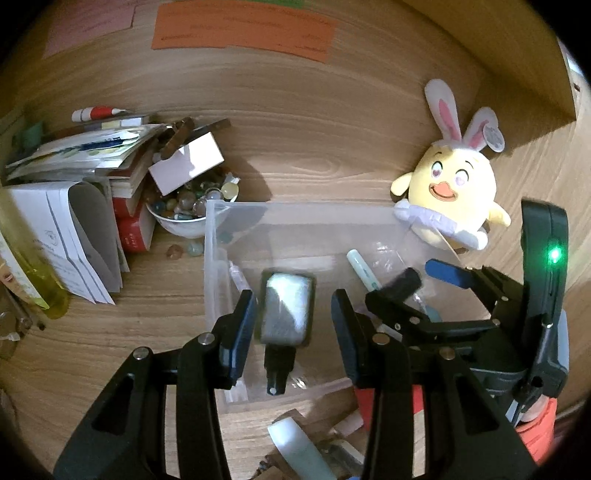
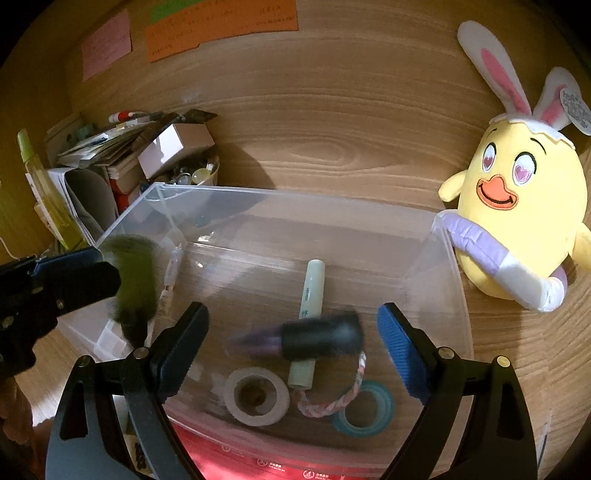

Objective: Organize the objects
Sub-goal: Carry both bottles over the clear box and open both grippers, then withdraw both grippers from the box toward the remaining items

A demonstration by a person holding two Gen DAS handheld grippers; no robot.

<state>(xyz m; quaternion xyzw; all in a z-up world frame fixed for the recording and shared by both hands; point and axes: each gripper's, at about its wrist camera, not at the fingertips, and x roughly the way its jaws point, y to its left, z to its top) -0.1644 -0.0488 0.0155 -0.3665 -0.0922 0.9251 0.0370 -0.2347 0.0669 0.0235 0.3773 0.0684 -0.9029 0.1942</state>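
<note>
**Two open grippers over a clear storage box on a wooden desk**

Left wrist view: No writing can be read. The lines on the orange paper note (image 1: 243, 27) and the pink note (image 1: 88, 26), both fixed to the wood-grain back panel, are too blurred. The left gripper (image 1: 291, 295) is held over the clear plastic box (image 1: 295, 203). Its fingers are set partly apart, and a black-framed brush (image 1: 286, 310) is seen blurred between them, gripped by neither pad. To the right, the right gripper (image 1: 424, 280) is seen over the same box. A white bowl of coloured stones (image 1: 181, 218) and a stack of books and papers (image 1: 92, 166) are set at the left of the wooden desk (image 1: 166, 332). A yellow chick plush with bunny ears (image 1: 450, 184) is leant against the panel.

Right wrist view: The right gripper (image 2: 293, 308) is spread wide. A blurred black and purple object (image 2: 321, 339) is seen between the pads, apart from both. Inside the box (image 2: 295, 197) lie a pale green marker (image 2: 312, 291) with small unreadable print, a white tape roll (image 2: 256, 397), a teal tape roll (image 2: 364, 410) and a braided pink-white cord (image 2: 332, 402). White print on a red sheet (image 2: 258, 458) under the box cannot be made out, nor the tag (image 2: 576, 110) on the plush's ear.
</note>
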